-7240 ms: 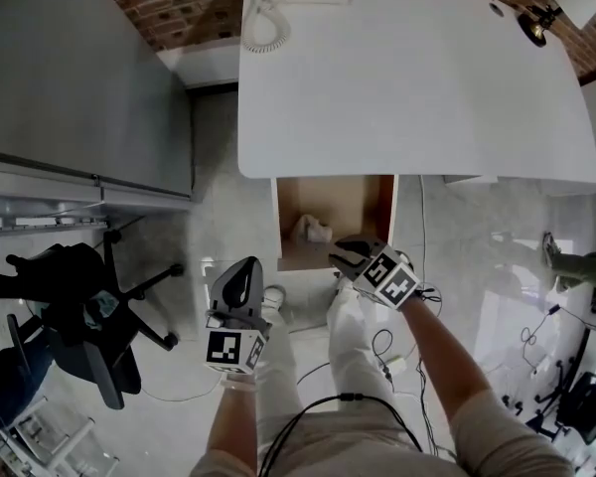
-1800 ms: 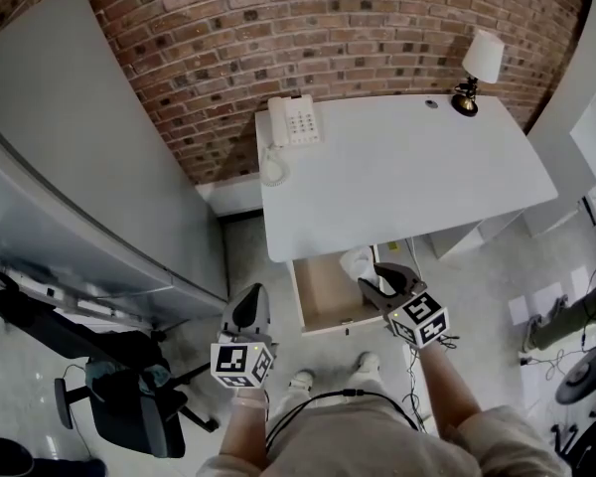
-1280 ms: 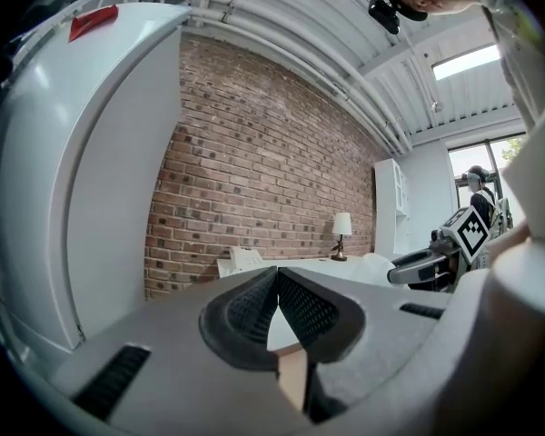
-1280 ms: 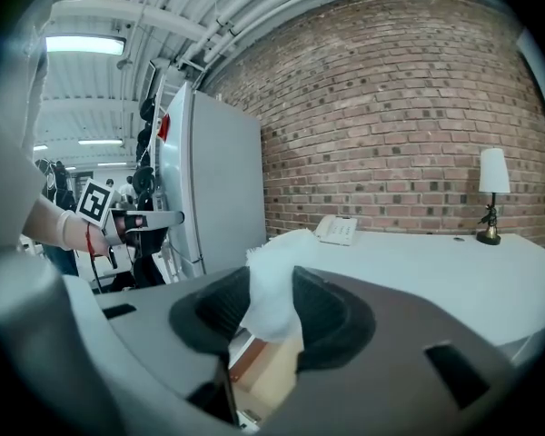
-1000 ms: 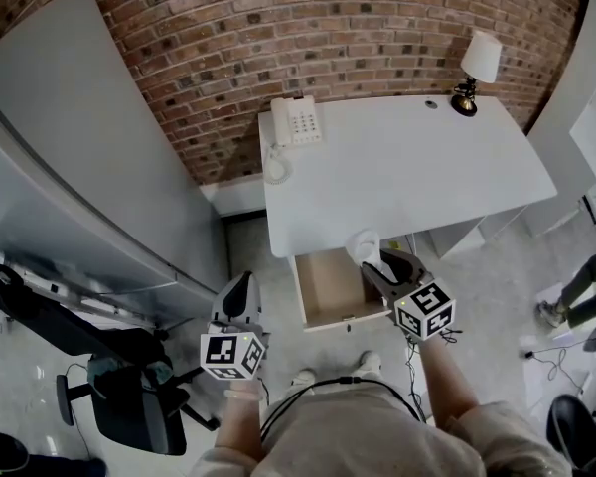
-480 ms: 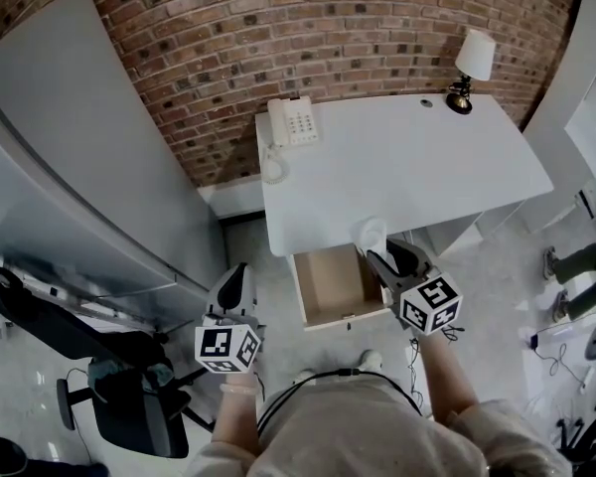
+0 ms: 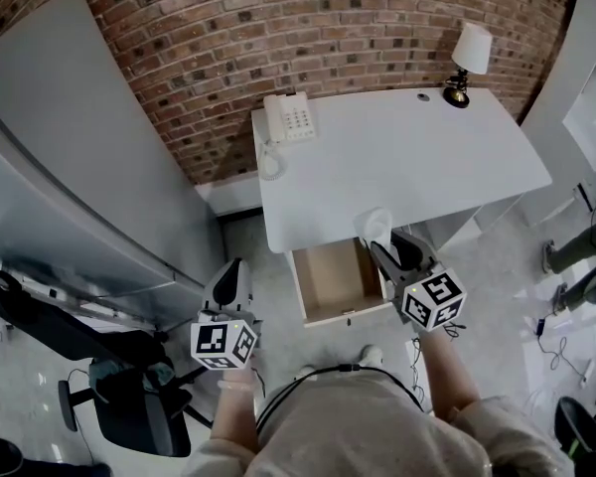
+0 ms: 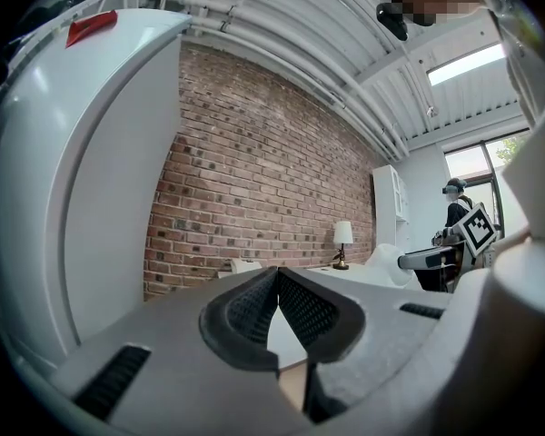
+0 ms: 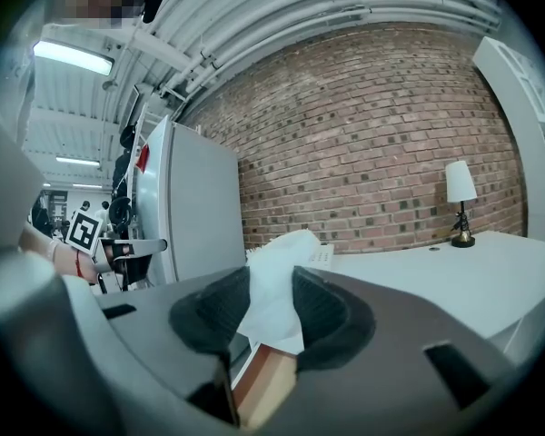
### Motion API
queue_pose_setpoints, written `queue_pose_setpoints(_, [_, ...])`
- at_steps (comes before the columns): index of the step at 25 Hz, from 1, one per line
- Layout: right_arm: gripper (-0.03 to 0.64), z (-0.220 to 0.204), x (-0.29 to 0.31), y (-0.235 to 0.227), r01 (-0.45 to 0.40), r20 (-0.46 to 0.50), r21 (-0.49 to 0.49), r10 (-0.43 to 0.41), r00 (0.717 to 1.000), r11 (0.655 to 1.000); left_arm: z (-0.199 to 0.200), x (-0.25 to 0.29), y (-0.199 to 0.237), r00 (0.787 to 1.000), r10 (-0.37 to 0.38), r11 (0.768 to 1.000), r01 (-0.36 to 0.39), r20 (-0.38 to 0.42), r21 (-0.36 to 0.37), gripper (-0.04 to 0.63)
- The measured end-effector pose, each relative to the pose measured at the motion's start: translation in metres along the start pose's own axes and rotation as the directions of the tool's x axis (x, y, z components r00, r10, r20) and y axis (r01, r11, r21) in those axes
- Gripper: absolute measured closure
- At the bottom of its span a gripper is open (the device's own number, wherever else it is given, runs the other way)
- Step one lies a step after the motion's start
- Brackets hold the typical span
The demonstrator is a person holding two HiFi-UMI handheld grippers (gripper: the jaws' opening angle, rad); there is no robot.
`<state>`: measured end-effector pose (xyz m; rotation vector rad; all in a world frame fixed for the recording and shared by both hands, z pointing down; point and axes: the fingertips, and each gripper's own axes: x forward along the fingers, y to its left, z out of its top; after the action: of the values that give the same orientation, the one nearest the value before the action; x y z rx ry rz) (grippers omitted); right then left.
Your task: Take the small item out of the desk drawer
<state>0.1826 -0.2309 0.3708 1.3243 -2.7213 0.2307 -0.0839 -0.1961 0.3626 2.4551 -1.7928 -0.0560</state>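
Right gripper [image 7: 387,244] is clamped on the small crumpled white item [image 7: 375,225], which bulges up between its dark pads, and that is the news. Behind it all runs the red brick wall [image 7: 278,28], and against it stands the white table [image 7: 407,157], with a white telephone [image 7: 288,117] and a small white-shaded lamp [image 7: 467,53] at its back edge. Below the table's front edge the open light-wood drawer [image 7: 328,281] is pulled out towards the person. A few seconds ago the white item lay at the back of that drawer; a second ago it was already pinched and just clear of it, and now it hangs higher, over the table's front edge and above the drawer's right-hand corner. I would say the taking-out is as good as done, with only a setting-down or a closing of the drawer perhaps left. The right hand holds its gripper out in front, pointing nearly level towards the wall, marker cube nearest the body. Left gripper [image 7: 233,271] has its jaws together on nothing and waits at the person's left side, pointing level, well apart from the drawer.
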Motion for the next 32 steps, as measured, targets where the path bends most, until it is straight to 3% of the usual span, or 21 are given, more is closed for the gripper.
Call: queue_pose_setpoints(32, [0.463, 0.004, 0.001, -0.023, 0.038, 0.032, 0.042, -0.039, 0.999, 0.998, -0.008, 0.0, 0.013, 0.999, 0.045, 0.999, -0.045, -0.011, -0.008, 0.591])
